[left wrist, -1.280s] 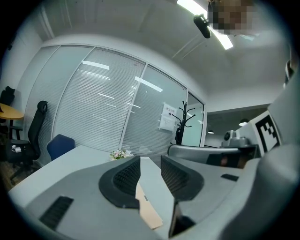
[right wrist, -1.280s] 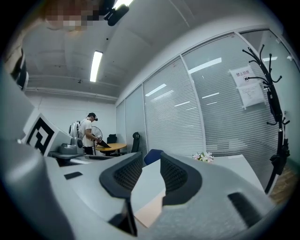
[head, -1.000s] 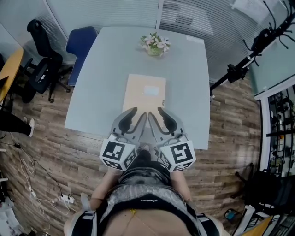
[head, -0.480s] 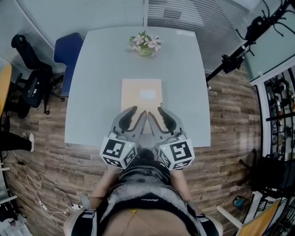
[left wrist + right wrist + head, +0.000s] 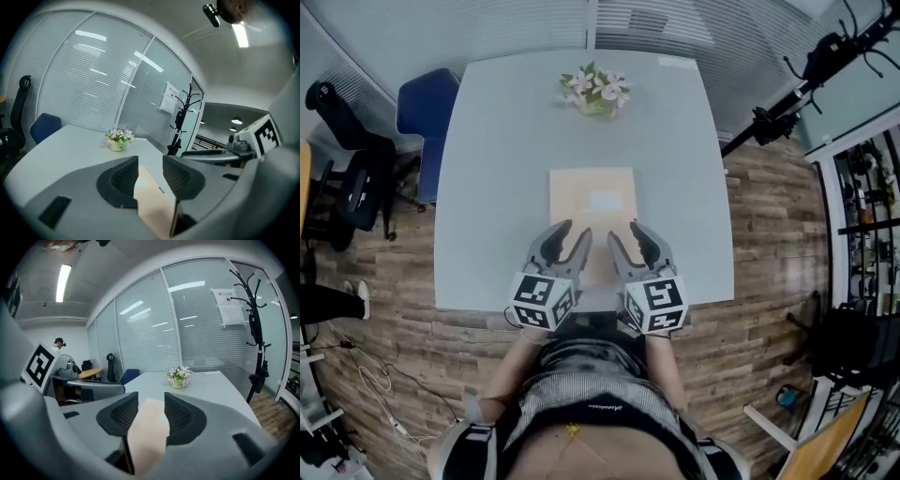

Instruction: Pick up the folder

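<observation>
A tan folder [image 5: 592,202] with a white label lies flat on the pale grey table [image 5: 506,141], near its front edge. My left gripper [image 5: 572,236] hangs over the folder's near left part, and its jaws are opening. My right gripper [image 5: 626,236] is beside it over the near right part, with its jaws also opening. In the left gripper view the folder [image 5: 154,206] shows through the gap of the left gripper [image 5: 150,161]. In the right gripper view the folder [image 5: 147,432] shows below the right gripper [image 5: 151,401]. Neither pair of pads presses on it.
A small pot of flowers [image 5: 593,92] stands at the far side of the table. A blue chair [image 5: 427,103] and a black office chair [image 5: 347,159] are at the left. A black stand [image 5: 787,103] is at the right. Glass walls with blinds lie beyond.
Both grippers have come down and forward over the folder's near end. Their jaws stand wider apart than before. The folder has not moved.
</observation>
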`<state>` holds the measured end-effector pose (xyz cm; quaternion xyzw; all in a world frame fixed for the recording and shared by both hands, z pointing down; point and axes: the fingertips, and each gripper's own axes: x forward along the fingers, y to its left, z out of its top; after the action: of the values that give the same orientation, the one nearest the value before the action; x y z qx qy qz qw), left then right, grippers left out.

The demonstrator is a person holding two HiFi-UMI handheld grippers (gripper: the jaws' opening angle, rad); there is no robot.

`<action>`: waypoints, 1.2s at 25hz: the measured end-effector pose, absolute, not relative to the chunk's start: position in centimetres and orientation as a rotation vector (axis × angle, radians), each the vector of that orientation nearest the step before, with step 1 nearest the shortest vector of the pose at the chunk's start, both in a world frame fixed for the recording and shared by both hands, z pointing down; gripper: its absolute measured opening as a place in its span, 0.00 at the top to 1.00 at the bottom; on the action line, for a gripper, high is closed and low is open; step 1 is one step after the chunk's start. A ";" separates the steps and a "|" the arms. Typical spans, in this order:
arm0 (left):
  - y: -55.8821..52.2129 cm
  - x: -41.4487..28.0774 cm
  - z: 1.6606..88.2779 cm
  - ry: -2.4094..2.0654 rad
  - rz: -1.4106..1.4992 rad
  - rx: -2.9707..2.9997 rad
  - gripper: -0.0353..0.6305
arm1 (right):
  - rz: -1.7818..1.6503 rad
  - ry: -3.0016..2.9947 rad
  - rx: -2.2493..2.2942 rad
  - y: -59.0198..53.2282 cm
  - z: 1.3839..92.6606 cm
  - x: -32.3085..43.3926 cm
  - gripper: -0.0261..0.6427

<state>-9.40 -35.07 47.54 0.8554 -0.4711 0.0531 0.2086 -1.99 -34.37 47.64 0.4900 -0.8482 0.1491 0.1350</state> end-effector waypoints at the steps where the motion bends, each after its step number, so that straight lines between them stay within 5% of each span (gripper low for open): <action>1: -35.4 -9.7 48.6 -1.307 0.170 2.361 0.74 | 0.461 -2.434 1.423 -34.7 48.7 -1.8 0.69; 18: -38.4 -16.1 66.6 -1.233 0.390 1.867 0.54 | 1.058 -2.065 1.457 -37.4 67.3 3.2 0.46; 30: -37.7 -15.1 70.6 -1.176 0.375 1.780 0.53 | 1.217 -2.052 1.398 -37.4 71.5 3.4 0.45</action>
<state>-15.08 -37.71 70.59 0.7260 -0.4797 0.1530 0.4684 3.38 -37.38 71.55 0.4966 -0.7290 0.4324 0.1870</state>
